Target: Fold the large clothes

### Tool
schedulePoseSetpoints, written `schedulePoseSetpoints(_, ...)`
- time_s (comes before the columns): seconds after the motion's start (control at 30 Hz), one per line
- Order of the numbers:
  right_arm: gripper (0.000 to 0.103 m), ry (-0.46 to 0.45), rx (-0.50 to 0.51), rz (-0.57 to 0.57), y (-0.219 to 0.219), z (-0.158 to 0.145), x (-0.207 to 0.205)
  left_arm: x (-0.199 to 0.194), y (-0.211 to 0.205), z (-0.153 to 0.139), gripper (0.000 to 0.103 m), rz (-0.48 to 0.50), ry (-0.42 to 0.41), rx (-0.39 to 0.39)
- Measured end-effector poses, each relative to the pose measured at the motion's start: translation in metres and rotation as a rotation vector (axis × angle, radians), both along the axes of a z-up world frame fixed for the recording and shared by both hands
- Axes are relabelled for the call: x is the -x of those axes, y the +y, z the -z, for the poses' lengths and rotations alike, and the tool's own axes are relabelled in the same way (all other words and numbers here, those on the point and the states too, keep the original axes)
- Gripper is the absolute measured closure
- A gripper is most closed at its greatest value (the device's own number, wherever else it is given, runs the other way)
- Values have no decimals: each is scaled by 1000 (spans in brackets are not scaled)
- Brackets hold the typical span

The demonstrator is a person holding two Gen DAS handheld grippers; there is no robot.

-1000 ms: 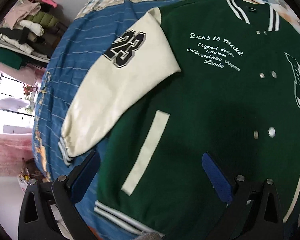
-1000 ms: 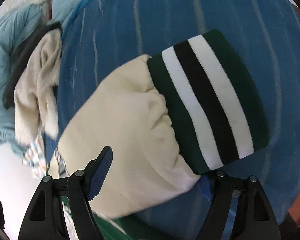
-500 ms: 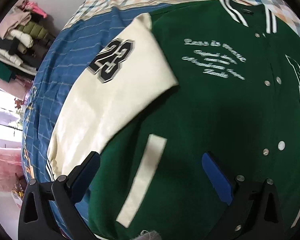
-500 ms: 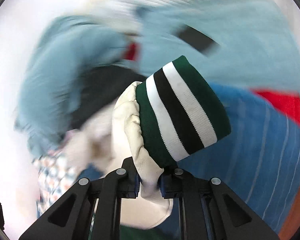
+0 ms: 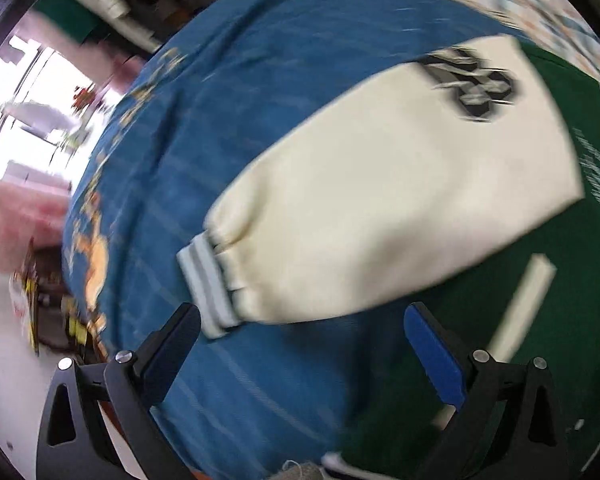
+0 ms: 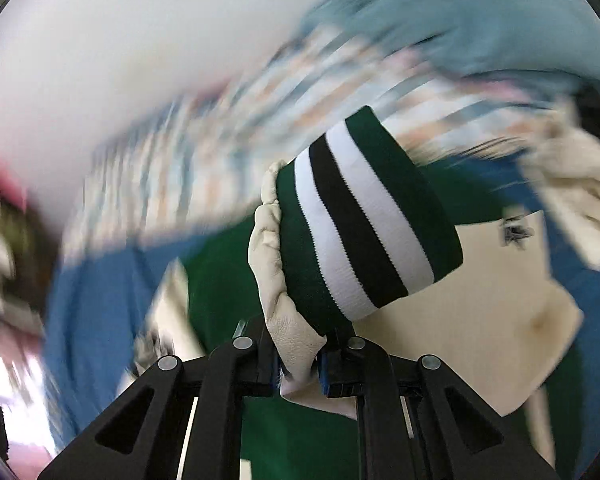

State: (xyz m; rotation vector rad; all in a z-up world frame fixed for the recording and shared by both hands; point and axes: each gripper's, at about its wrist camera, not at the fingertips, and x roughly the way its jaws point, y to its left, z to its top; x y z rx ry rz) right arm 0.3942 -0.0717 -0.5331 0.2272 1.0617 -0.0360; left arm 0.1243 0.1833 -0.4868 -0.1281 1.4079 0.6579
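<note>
The jaws of the right gripper (image 6: 300,364) pinch the cream sleeve (image 6: 288,320) at its striped cuff (image 6: 364,232), above the green jacket (image 6: 220,280); the left gripper (image 5: 300,344) is open over the other sleeve (image 5: 380,200); lay the cuff flat across the body, I think.

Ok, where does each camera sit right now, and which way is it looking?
Left wrist: on the left gripper, looking steeply down at the blue bedspread and the jacket's cream sleeve; only its open fingers show.
Right wrist: on the right gripper, looking across the bed; its fingers pinch the other sleeve by the striped cuff.
Shared: jacket and bedspread.
</note>
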Motion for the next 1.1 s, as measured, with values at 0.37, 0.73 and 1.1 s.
schedulePoseSetpoints(0.37,24,185,-247,-202,41,61,34,94,76,17,0,-304,-2,240)
schedulePoseSetpoints(0.73,23,266,-77,-144,-51,28,70,28,117,82,38,-576,-320,606)
schedulePoseSetpoints(1.1,46,210,256,-519,120,91,21,-56,249,9,89,-370,-465,229)
